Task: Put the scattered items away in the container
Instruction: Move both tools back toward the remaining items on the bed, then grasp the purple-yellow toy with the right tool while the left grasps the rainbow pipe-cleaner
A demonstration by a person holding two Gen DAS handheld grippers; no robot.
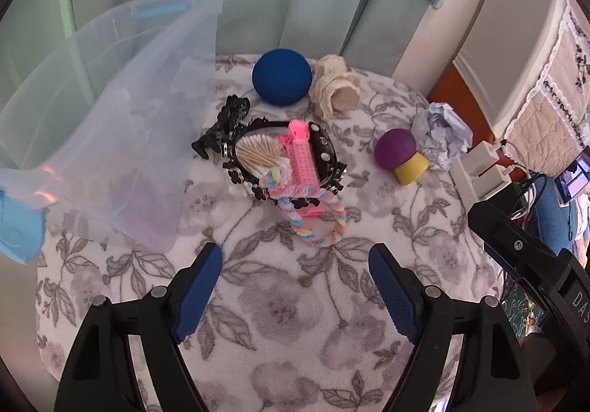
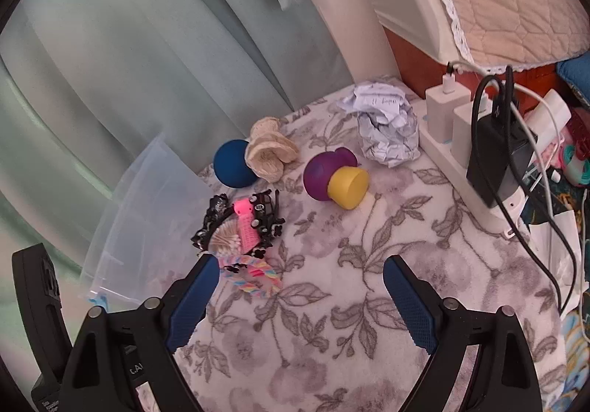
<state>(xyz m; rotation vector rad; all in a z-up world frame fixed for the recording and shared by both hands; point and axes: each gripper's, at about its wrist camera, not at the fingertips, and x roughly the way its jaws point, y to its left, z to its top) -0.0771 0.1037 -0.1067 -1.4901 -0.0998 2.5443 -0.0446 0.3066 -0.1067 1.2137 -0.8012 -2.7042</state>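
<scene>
Far left on the floral blanket [image 1: 295, 301]: translucent plastic container [image 1: 110, 124], blue latches, tilted so its near wall leans over the cloth; contents unreadable through the plastic. In the right wrist view the same container [image 2: 147, 213] sits at the left edge of the pile.

Just right of it, the cluster: black beaded headband [image 1: 236, 131] ringing a cotton swab bundle [image 1: 258, 152], pink hair roller [image 1: 304, 168] lying across the ring, pastel braided loop [image 1: 324, 224] draped over the roller's near end. All touching each other.

Behind the cluster: blue ball [image 1: 282, 76], touching a roll of cream lace [image 1: 333, 87] on its right.

Further right: purple-and-yellow mushroom toy [image 1: 400, 155] on its side, yellow stem toward camera. Crumpled paper ball [image 1: 440, 135] just beside it, possibly touching. Right wrist view shows the mushroom toy [image 2: 335, 176] and paper ball [image 2: 387, 128] slightly apart.

Right edge: white power strip [image 2: 457, 172] with chargers and cables, off the blanket's side.

Left gripper [image 1: 295, 264]: fingers spread wide, holding nothing, above bare blanket near the braided loop. Right gripper [image 2: 300, 275]: also released, empty; its left finger [image 2: 191, 301] overlaps the cluster's near edge in view, contact not discernible.

All loose items sit outside the container.
</scene>
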